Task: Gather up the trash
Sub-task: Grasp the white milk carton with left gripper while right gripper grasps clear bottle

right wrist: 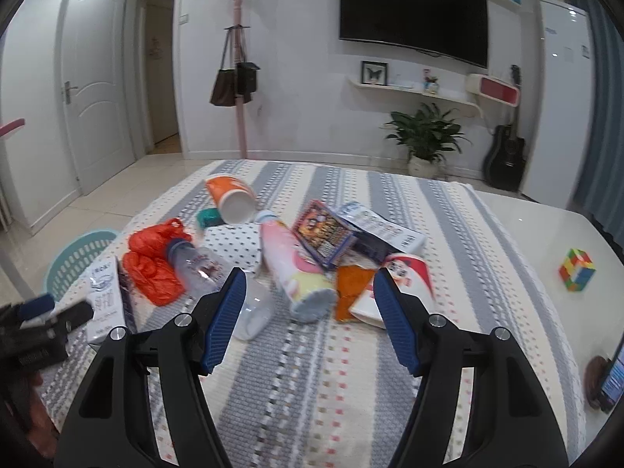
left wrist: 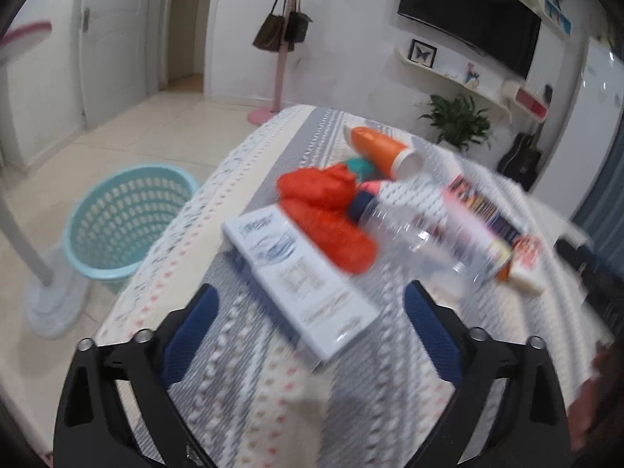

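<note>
Trash lies piled on a striped cloth (right wrist: 312, 390). My left gripper (left wrist: 310, 312) is open, and the near end of a white carton (left wrist: 300, 280) lies between its fingertips, touching neither. Beyond it are a crumpled orange bag (left wrist: 327, 214), a clear bottle (left wrist: 421, 234) and a tipped orange cup (left wrist: 386, 148). My right gripper (right wrist: 310, 277) is open too. A pink tube-shaped can (right wrist: 296, 269) lies between its blue pads (right wrist: 230, 312) with a gap on each side. The clear bottle (right wrist: 199, 265), orange bag (right wrist: 152, 269), a Santa cup (right wrist: 409, 277) and a colourful packet (right wrist: 323, 234) surround the can.
A teal basket (left wrist: 124, 218) stands on the floor left of the table, beside a white fan base (left wrist: 43, 292). In the right wrist view my left gripper (right wrist: 43, 312) is at the left edge by the carton (right wrist: 105, 300). A puzzle cube (right wrist: 577, 269) and a phone (right wrist: 612, 370) sit at right.
</note>
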